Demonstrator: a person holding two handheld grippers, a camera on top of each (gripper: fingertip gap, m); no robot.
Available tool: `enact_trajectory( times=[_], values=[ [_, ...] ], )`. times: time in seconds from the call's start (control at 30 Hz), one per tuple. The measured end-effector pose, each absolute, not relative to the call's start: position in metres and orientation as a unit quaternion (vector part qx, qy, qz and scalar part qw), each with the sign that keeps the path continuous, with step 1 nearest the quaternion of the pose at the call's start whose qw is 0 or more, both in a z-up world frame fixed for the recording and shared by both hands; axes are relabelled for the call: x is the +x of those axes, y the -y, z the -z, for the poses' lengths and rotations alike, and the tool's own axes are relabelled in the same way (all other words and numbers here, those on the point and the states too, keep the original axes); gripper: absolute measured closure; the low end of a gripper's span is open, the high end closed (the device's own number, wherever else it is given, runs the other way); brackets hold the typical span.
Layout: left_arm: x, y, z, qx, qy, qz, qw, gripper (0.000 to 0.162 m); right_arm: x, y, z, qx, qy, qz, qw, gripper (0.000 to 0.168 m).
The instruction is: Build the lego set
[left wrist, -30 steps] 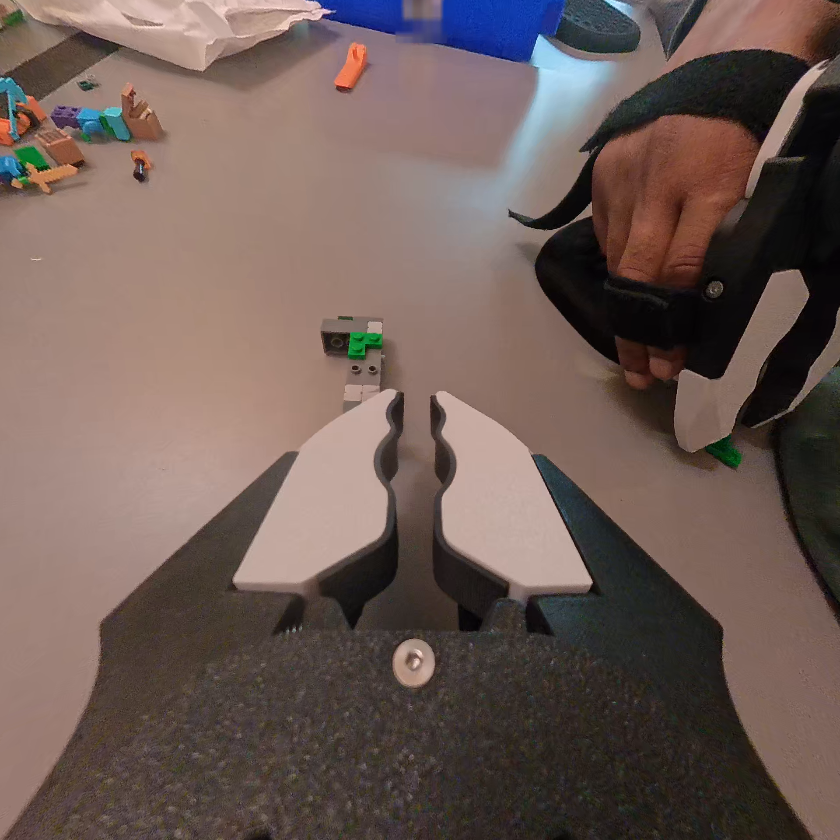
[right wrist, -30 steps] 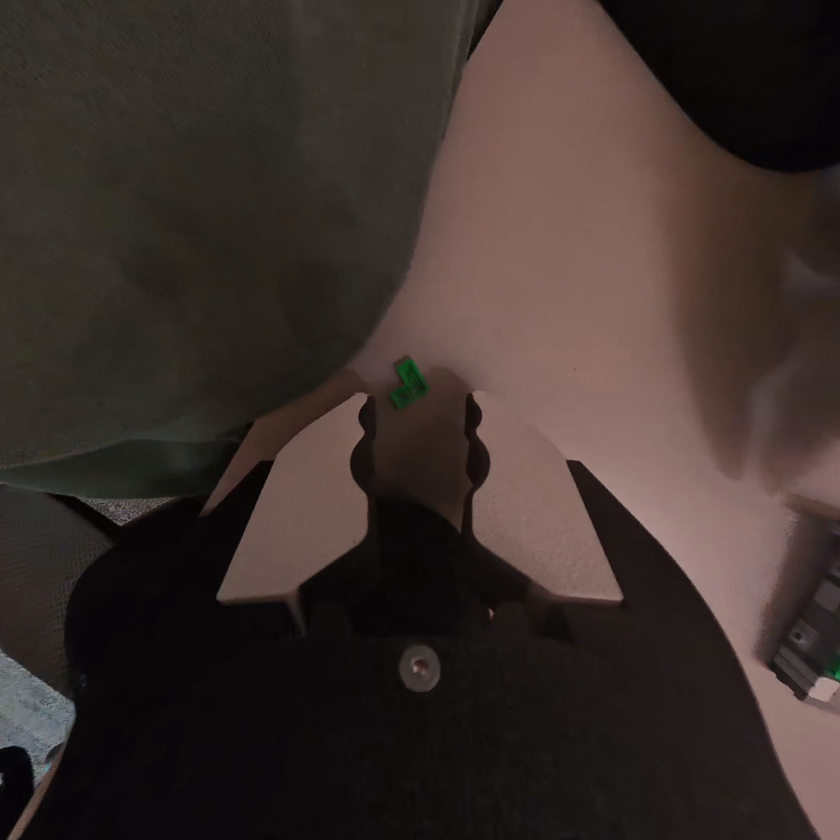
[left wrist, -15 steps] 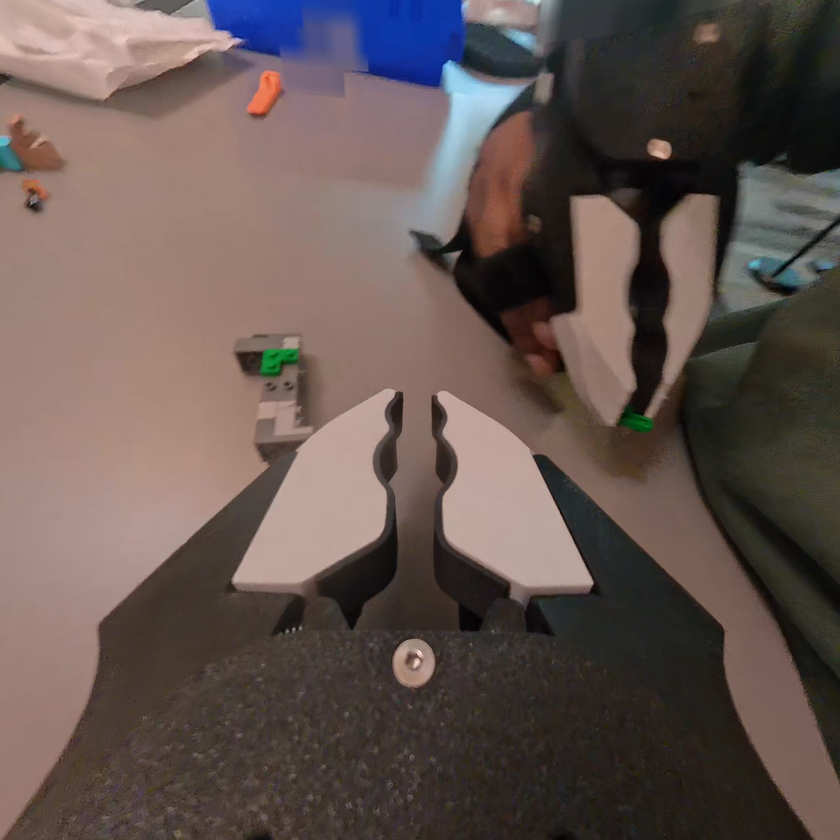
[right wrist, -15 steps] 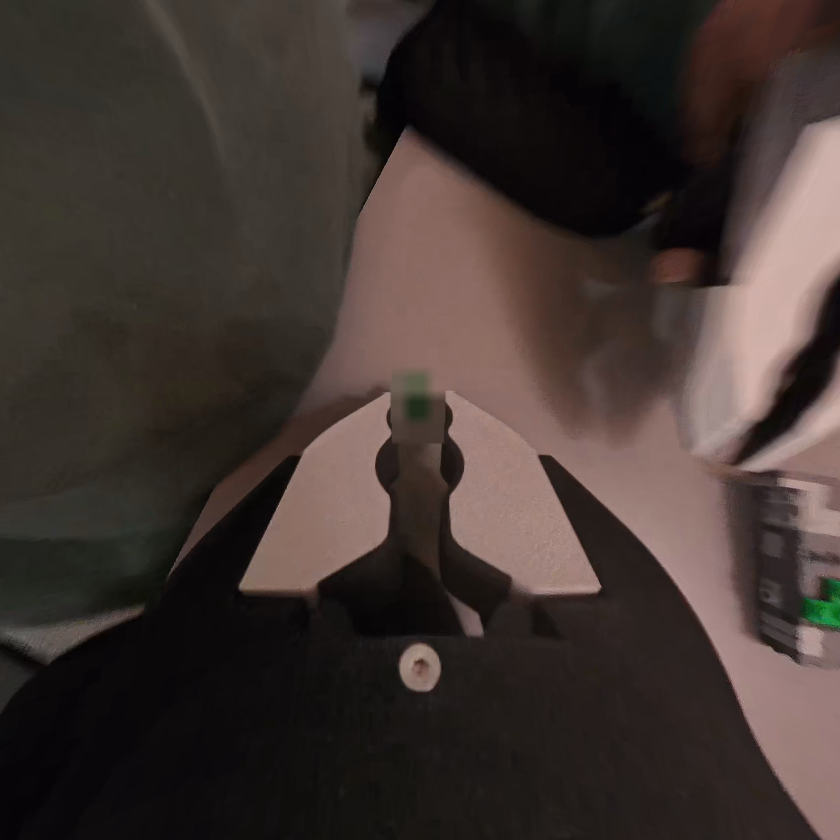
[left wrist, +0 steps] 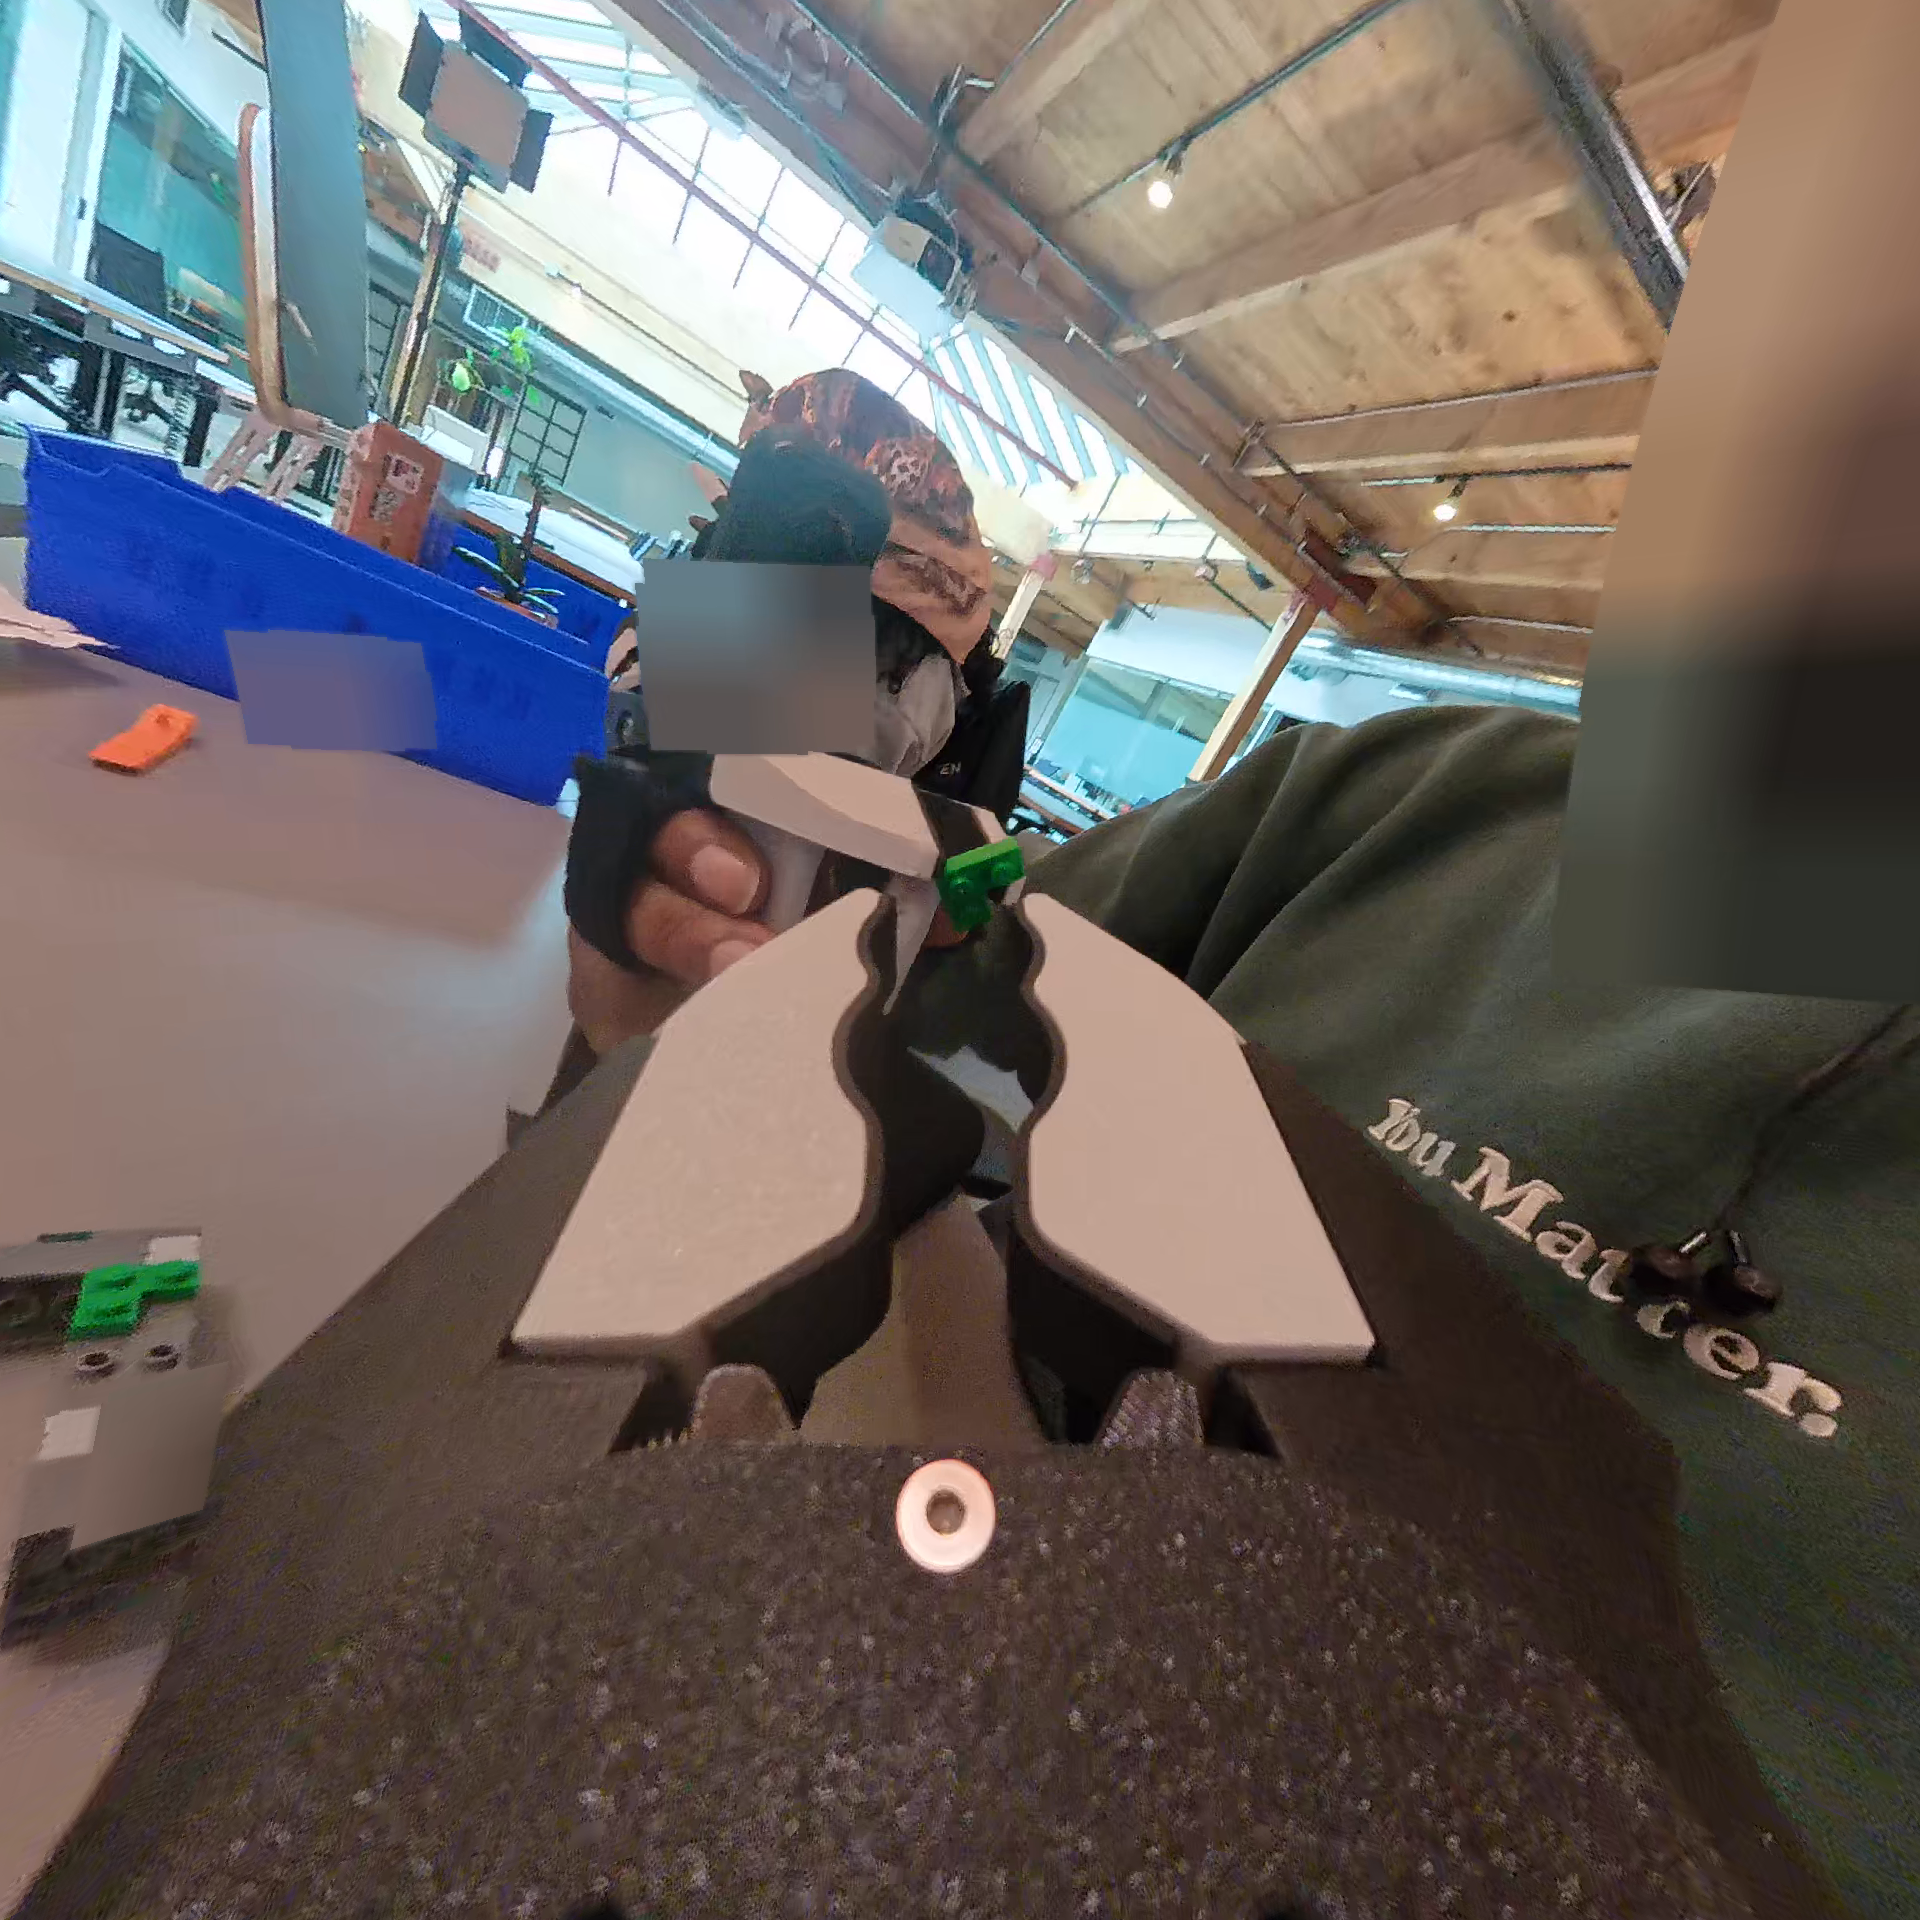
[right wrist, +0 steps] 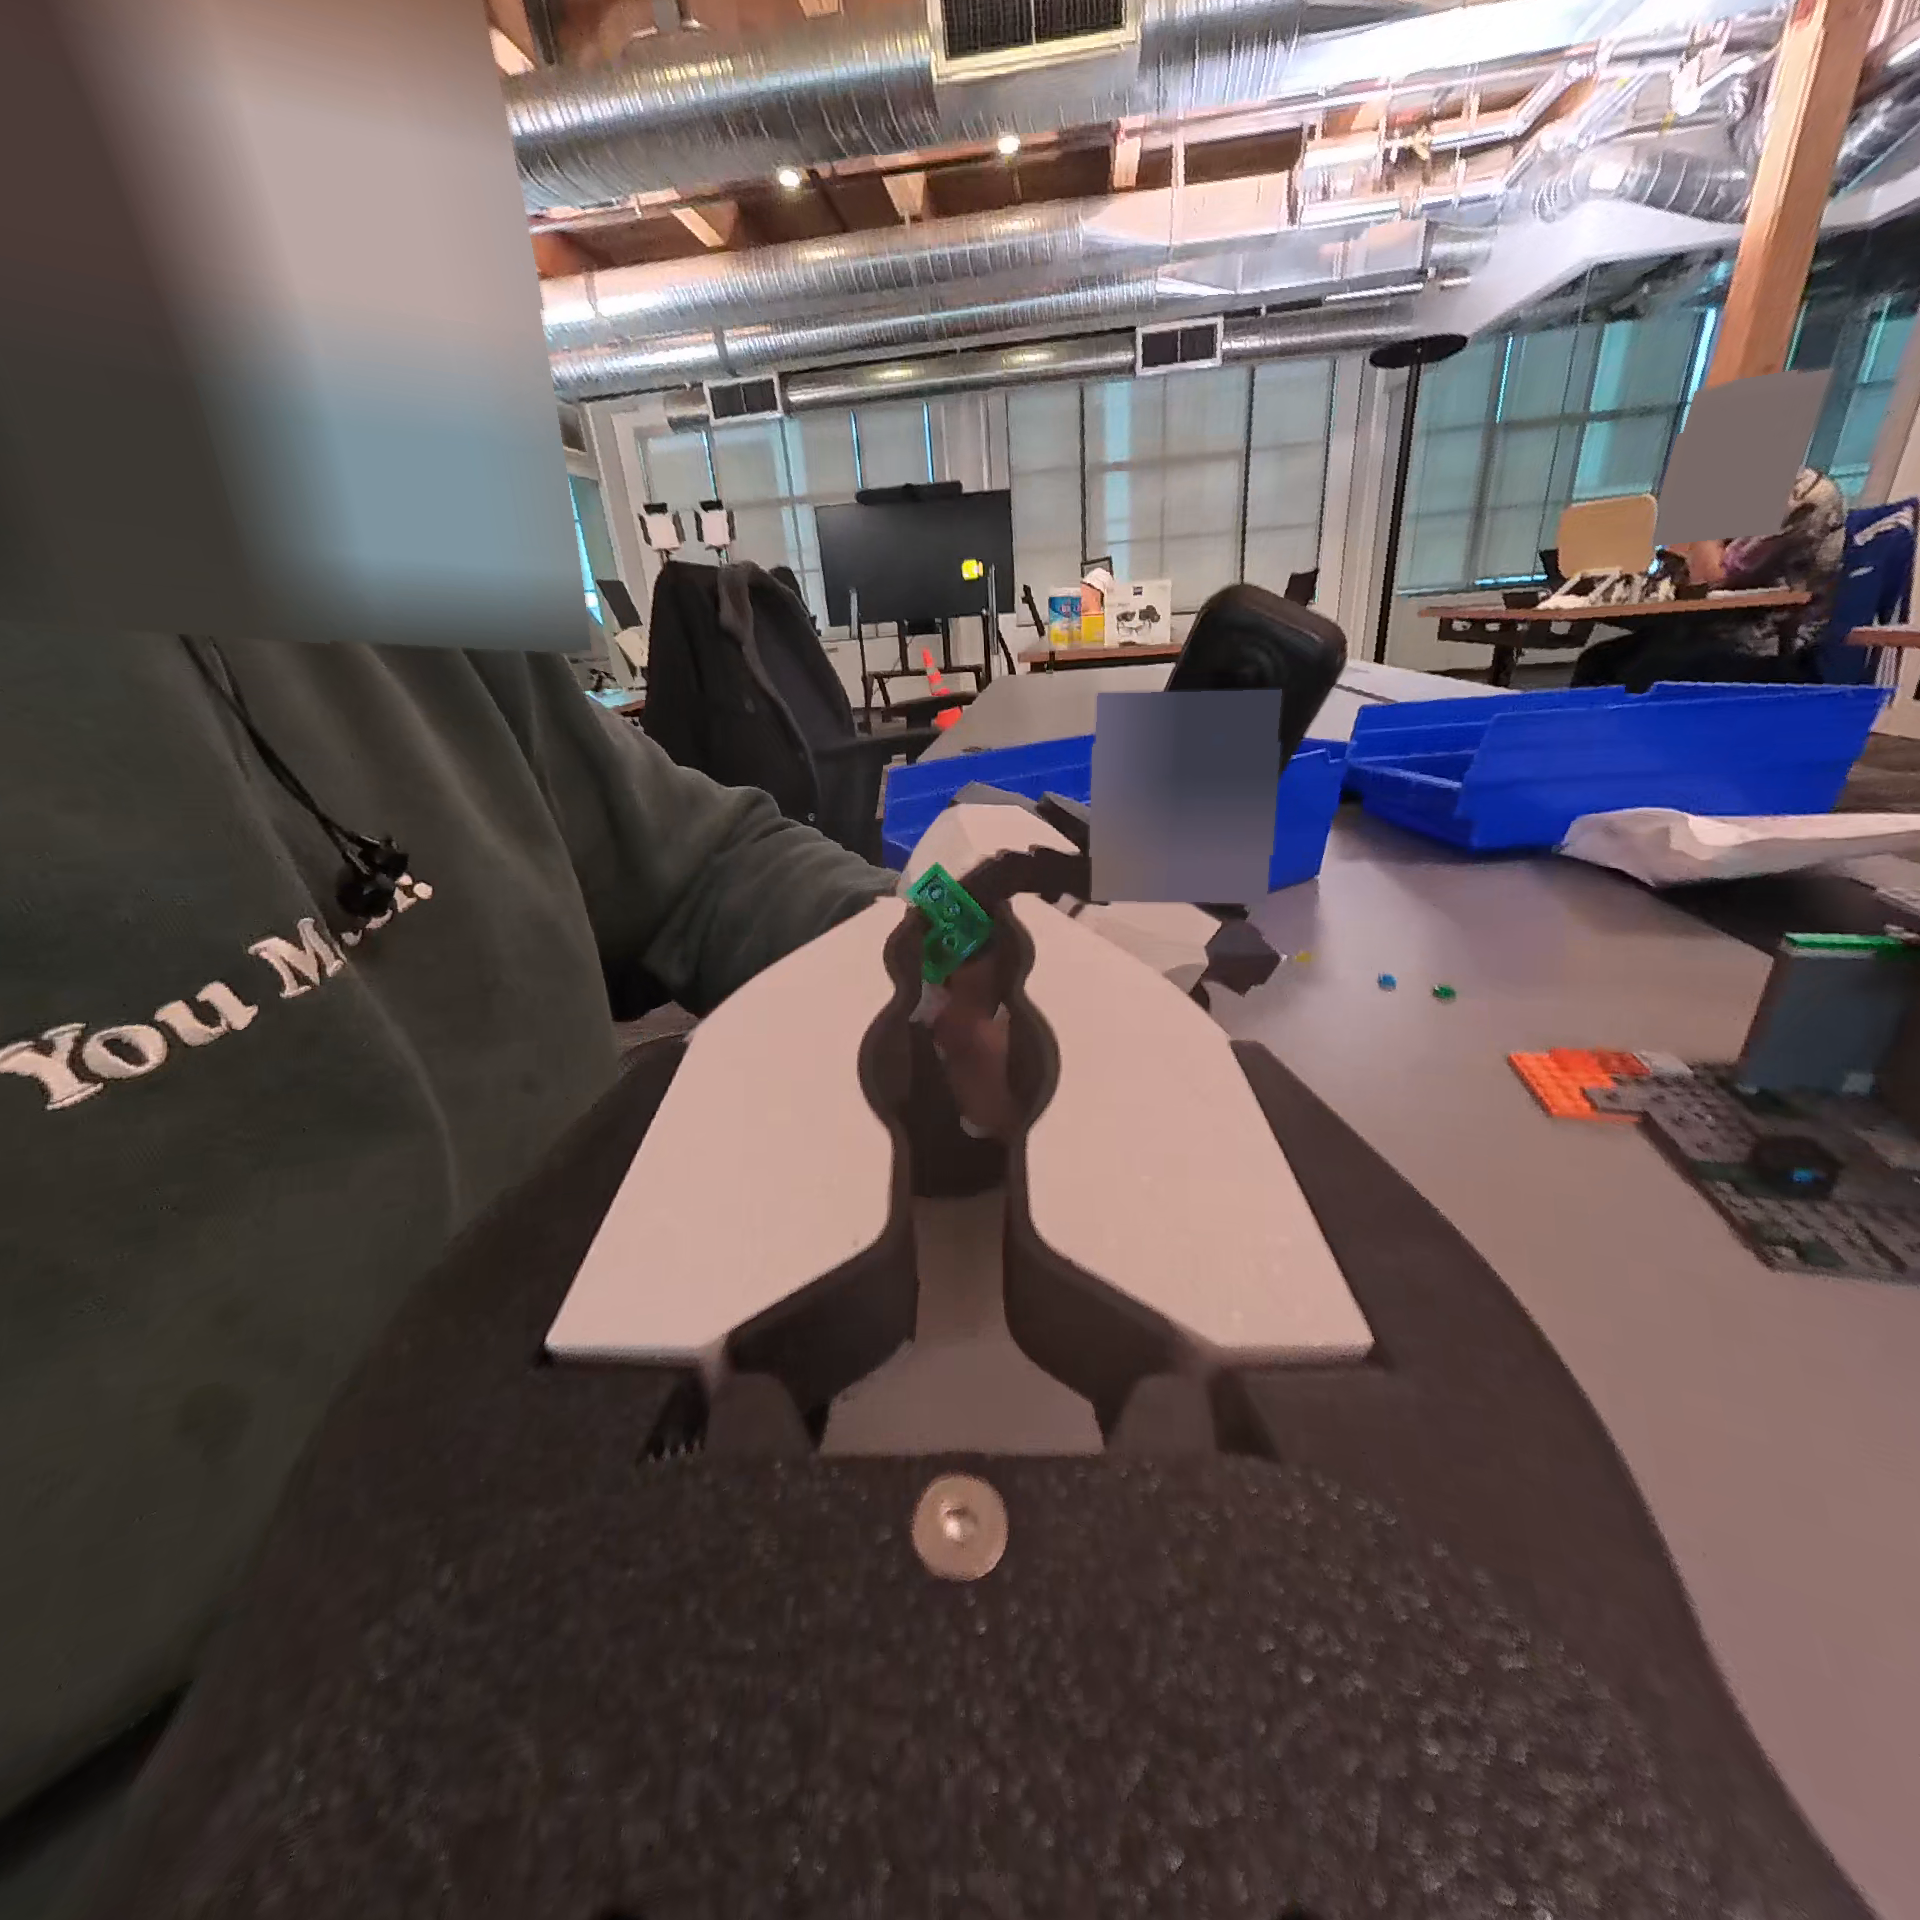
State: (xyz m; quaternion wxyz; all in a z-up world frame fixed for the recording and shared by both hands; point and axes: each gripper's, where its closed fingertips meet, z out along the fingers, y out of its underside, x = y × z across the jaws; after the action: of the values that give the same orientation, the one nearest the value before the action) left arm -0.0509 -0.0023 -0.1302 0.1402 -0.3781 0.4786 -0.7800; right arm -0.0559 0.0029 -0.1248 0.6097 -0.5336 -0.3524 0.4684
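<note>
1. Nearest the left wrist camera, the left gripper (left wrist: 951, 914) stands with its jaws parted and empty, raised off the grey surface (left wrist: 260, 935) and pointed at the person's green sweatshirt (left wrist: 1455, 935).
2. Just past its tips, the right gripper (left wrist: 940, 868) pinches a small green L-shaped plate (left wrist: 977, 881) at its jaw tips; the right wrist view shows the same green plate (right wrist: 948, 923) clamped at one edge, tilted, most of it sticking out beyond the jaws.
3. The piece looks light, rigid and smooth-sided, likely to pivot or slip under so shallow a hold; a transfer would probably best take it across its flat faces or opposite edges, close to the middle.
4. At lower left, on the surface, sits the grey sub-assembly (left wrist: 104, 1351), already carrying a green piece.
5. Farther off in the right wrist view lie a dark baseplate build (right wrist: 1808, 1143) with an orange plate (right wrist: 1569, 1075), and beyond them blue bins (right wrist: 1610, 769).
</note>
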Motion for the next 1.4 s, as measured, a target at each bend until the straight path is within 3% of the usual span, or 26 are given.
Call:
enact_trajectory(
  times=[0.5, 0.6, 0.67, 0.83, 1.0, 1.4],
  values=[
    [-0.048, -0.013, 0.133, -0.408, -0.435, 0.795, 0.108, 0.149, -0.054, -0.023, 0.131, -0.550, 0.402, -0.357, 0.640, 0.156],
    [-0.044, -0.023, 0.140, -0.437, -0.431, 0.780, 0.123, 0.154, -0.050, -0.028, 0.137, -0.565, 0.415, -0.317, 0.638, 0.158],
    [-0.044, -0.028, 0.139, -0.442, -0.422, 0.782, 0.124, 0.155, -0.047, -0.031, 0.141, -0.575, 0.421, -0.293, 0.637, 0.168],
    [-0.037, -0.037, 0.149, -0.480, -0.421, 0.757, 0.140, 0.155, -0.042, -0.033, 0.146, -0.589, 0.427, -0.264, 0.633, 0.167],
    [-0.029, -0.044, 0.168, -0.528, -0.429, 0.719, 0.141, 0.156, -0.036, -0.040, 0.149, -0.612, 0.451, -0.192, 0.621, 0.155],
    [-0.026, -0.047, 0.180, -0.553, -0.440, 0.693, 0.141, 0.156, -0.034, -0.051, 0.176, -0.645, 0.504, -0.110, 0.564, 0.159]
  ],
)
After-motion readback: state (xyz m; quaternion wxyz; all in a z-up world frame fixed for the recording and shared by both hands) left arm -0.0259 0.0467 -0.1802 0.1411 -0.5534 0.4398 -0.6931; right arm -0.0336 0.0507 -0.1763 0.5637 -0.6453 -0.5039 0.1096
